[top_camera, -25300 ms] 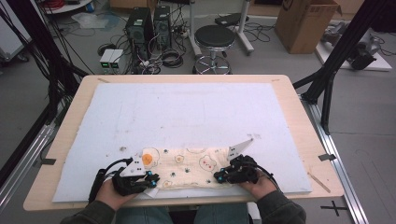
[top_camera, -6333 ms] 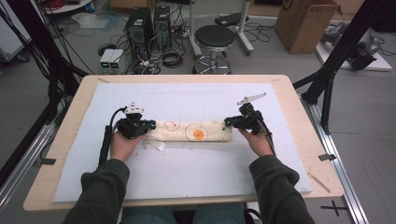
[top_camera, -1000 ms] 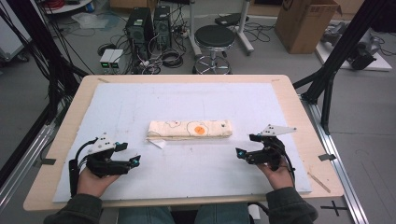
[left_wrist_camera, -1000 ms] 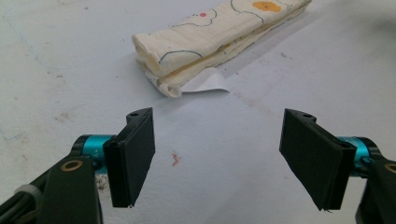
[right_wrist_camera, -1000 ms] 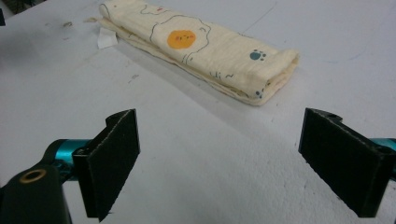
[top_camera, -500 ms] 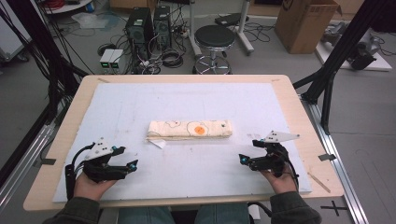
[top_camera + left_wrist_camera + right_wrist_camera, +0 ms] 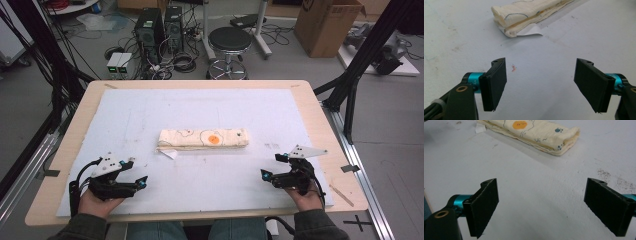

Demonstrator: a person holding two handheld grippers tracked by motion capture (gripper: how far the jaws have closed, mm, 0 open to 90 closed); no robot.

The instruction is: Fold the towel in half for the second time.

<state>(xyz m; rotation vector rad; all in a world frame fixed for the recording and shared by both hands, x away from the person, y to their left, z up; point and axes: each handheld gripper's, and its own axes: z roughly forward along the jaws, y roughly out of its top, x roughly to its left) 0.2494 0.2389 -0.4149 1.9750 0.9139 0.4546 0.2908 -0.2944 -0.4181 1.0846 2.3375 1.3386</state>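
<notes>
**Cloth Folding: Status at Release**

Left gripper point(image 7: 134, 173): jaws spread wide, nothing between them, held low over the near left part of the white mat point(image 7: 210, 107). In the left gripper view, bare mat between the two black pads point(image 7: 495, 83), with a small reddish speck point(image 7: 513, 68) just ahead of them.

Right gripper point(image 7: 271, 166): jaws likewise wide apart and empty, held over the near right part of the mat. In the right gripper view, bare mat between the pads point(image 7: 485, 205), with a patch of dark specks point(image 7: 610, 178) off to the far right.

Folded cloth point(image 7: 203, 138): flat at the middle of the mat, well apart from both grippers, lying as a long narrow bundle across the table. Cream fabric, several layers stacked, with an orange disc point(image 7: 214, 139) printed on top and small paw marks point(image 7: 559, 130) near the right end. White label point(image 7: 531, 30) protruding from under the left end, flat on the mat.

Judged progress: folding appears complete; layers stacked evenly, ends fairly square, no loose corner visible apart from the label. Both tools clear of the work. Remaining, if anything: tucking the label under, or a further fold to shorten the bundle. Otherwise nothing left to do.
</notes>
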